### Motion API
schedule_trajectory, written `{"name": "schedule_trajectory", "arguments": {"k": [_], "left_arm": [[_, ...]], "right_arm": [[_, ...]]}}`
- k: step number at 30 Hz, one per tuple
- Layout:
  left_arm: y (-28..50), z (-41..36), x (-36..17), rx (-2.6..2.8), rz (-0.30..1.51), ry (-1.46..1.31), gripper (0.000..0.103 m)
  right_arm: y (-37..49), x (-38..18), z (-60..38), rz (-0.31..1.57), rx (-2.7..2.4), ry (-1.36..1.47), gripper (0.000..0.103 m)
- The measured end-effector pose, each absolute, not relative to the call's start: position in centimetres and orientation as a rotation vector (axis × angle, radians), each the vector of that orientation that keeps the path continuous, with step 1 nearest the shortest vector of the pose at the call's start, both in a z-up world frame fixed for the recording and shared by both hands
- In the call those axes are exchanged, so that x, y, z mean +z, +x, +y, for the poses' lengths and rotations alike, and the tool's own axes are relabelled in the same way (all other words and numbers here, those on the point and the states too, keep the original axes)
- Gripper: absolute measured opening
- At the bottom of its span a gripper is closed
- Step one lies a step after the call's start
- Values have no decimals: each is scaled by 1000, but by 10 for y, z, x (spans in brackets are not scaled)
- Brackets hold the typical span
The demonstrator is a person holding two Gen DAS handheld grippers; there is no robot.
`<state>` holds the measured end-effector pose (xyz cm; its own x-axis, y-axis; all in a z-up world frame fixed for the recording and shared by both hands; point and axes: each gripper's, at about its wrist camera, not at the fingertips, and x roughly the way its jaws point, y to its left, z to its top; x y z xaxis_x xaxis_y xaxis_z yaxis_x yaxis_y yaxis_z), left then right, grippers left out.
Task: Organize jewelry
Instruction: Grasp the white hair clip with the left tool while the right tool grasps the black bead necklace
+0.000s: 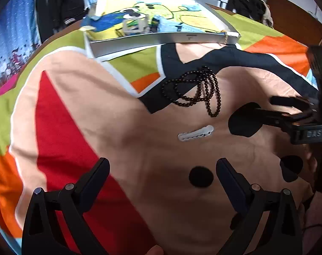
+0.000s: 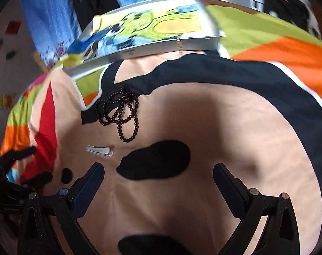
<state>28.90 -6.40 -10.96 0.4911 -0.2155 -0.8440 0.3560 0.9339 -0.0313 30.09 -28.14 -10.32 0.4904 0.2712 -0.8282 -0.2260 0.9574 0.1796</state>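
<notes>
- A bed is covered by a bright patterned bedspread (image 1: 122, 131) with peach, red, green, orange and black patches; everything lies on it.
- A black beaded necklace (image 1: 194, 91) is seen coiled in several loops at the centre of the left wrist view, partly on a black patch and partly on peach fabric; in the right wrist view it (image 2: 120, 114) sits left of centre.
- A white hair clip (image 1: 196, 133) lies flat just below the necklace, apart from it; in the right wrist view it (image 2: 99, 149) is found at middle left.
- A shallow silver-rimmed box (image 1: 152, 39) with a cartoon-printed lining is placed at the upper centre of both views; small items can be made out inside, too blurred to name.
- A gold chain (image 1: 225, 38) is draped over the box's near rim towards its right corner.
- The left tool (image 1: 163, 165) is held wide open at the bottom of its own view, nothing between its fingers, above the peach fabric.
- The right tool (image 2: 158, 170) is likewise spread wide and empty, above a black patch; in the left wrist view it (image 1: 273, 110) enters from the right edge, near the clip and necklace.
</notes>
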Motion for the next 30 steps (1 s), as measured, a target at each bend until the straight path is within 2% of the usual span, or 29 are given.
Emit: {"name": "schedule_trajectory", "arguments": {"k": [8, 10, 12, 15, 19, 21, 30], "left_arm": [[319, -85, -121, -499, 974, 189, 95], [325, -88, -128, -532, 990, 182, 87], [329, -90, -134, -556, 1005, 187, 76], [332, -91, -140, -587, 1009, 183, 66], [335, -91, -147, -619, 1013, 175, 55], [336, -93, -152, -634, 1023, 180, 42], [334, -105, -164, -674, 1043, 241, 16]], "right_arm": [[336, -113, -268, 939, 387, 7, 103], [346, -114, -265, 924, 402, 23, 103], [355, -114, -264, 908, 424, 39, 99], [366, -113, -258, 891, 434, 29, 93], [378, -117, -254, 894, 468, 46, 73], [383, -120, -251, 894, 483, 47, 70], [391, -131, -240, 921, 498, 27, 50]]}}
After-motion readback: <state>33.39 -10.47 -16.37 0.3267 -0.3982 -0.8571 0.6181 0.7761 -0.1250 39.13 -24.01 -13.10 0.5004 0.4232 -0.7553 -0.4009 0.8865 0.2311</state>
